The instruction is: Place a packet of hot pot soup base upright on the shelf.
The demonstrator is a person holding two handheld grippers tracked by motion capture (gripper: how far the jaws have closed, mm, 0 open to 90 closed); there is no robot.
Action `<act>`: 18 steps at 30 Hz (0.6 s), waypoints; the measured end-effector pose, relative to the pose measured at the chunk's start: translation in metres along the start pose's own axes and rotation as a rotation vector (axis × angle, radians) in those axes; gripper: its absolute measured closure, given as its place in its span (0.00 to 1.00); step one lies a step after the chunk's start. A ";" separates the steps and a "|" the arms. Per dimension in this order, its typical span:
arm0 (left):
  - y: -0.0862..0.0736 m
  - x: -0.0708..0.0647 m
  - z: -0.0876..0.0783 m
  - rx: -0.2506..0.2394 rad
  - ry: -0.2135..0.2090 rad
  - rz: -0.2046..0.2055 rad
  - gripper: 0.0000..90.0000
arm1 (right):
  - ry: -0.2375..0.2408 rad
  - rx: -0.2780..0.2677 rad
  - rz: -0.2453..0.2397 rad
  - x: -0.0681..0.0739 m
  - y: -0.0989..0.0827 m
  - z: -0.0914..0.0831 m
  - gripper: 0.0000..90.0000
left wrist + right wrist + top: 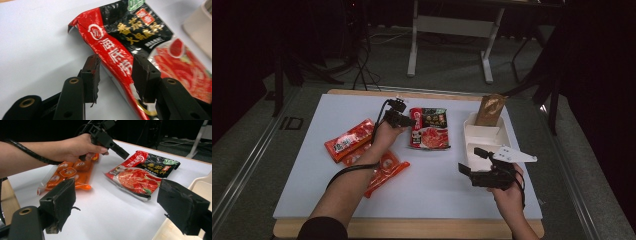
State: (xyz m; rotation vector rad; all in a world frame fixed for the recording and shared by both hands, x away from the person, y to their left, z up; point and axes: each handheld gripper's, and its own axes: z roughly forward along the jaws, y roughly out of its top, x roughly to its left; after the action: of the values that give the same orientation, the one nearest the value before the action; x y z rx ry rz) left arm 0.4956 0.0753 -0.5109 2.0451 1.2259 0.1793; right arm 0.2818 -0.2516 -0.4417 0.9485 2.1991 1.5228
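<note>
Soup-base packet (140, 50), red and black, lies flat on the white surface (312, 170) near its middle, and my left hand-held gripper (115, 72) sits at its near left corner. In the left gripper view I see the jaws parted a modest way with the packet's red edge running between them; the pads stand on either side of that edge without pressing it. The same view catches a pale tray wall (200, 27) at the far right.

From the high view I get the layout that the close camera misses: the packet (428, 128) sits between two orange snack packs (362, 150) on the left and a white compartment tray (482, 137) on the right, with a brown pouch (490, 110) standing in the tray's far compartment. My right hand-held gripper (472, 172) hovers just in front of the tray, well apart from the packet.

The right gripper view shows its own jaws wide apart with nothing between them, and, farther off, my left hand (75, 147) angling its gripper down at the packet's corner.
</note>
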 end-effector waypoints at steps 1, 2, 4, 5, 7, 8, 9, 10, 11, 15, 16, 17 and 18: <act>0.000 0.001 0.003 0.000 0.008 -0.004 0.64 | 0.001 0.002 0.000 0.000 0.000 0.000 0.17; 0.000 0.002 0.005 0.001 0.015 -0.004 0.64 | 0.000 0.003 -0.001 -0.001 -0.001 0.000 0.17; 0.001 0.003 0.009 -0.008 0.012 -0.018 0.64 | 0.001 0.004 0.002 -0.001 -0.001 0.001 0.17; 0.001 0.003 0.009 -0.008 0.012 -0.018 0.64 | 0.001 0.004 0.002 -0.001 -0.001 0.001 0.17; 0.003 0.004 0.017 -0.003 0.013 -0.019 0.64 | -0.001 0.007 0.000 -0.001 -0.002 0.000 0.17; 0.004 0.004 0.020 -0.003 0.012 -0.028 0.64 | 0.000 0.007 0.002 -0.001 -0.002 0.001 0.17; 0.004 0.004 0.023 0.001 0.013 -0.031 0.64 | 0.000 0.008 0.002 -0.002 -0.003 0.001 0.17; 0.004 0.004 0.023 0.001 0.013 -0.031 0.61 | -0.001 0.011 0.001 -0.002 -0.003 0.001 0.17; 0.004 0.005 0.027 0.014 0.032 -0.027 0.61 | -0.001 0.011 0.001 -0.002 -0.003 0.001 0.17; 0.003 0.008 0.035 0.027 0.001 -0.075 0.61 | 0.001 0.017 -0.011 -0.001 -0.003 0.003 0.17; 0.004 0.007 0.036 0.029 -0.001 -0.071 0.61 | 0.002 0.019 -0.012 -0.001 -0.003 0.003 0.17; 0.004 0.007 0.036 0.029 -0.001 -0.071 0.61 | 0.002 0.019 -0.012 -0.001 -0.003 0.003 0.17; 0.004 0.006 0.037 0.034 -0.003 -0.071 0.61 | 0.002 0.022 -0.013 -0.001 -0.003 0.003 0.17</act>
State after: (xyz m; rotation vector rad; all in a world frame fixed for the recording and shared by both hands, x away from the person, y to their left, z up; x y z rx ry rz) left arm 0.5188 0.0599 -0.5366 2.0263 1.3056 0.1223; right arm 0.2835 -0.2506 -0.4459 0.9376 2.2233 1.4974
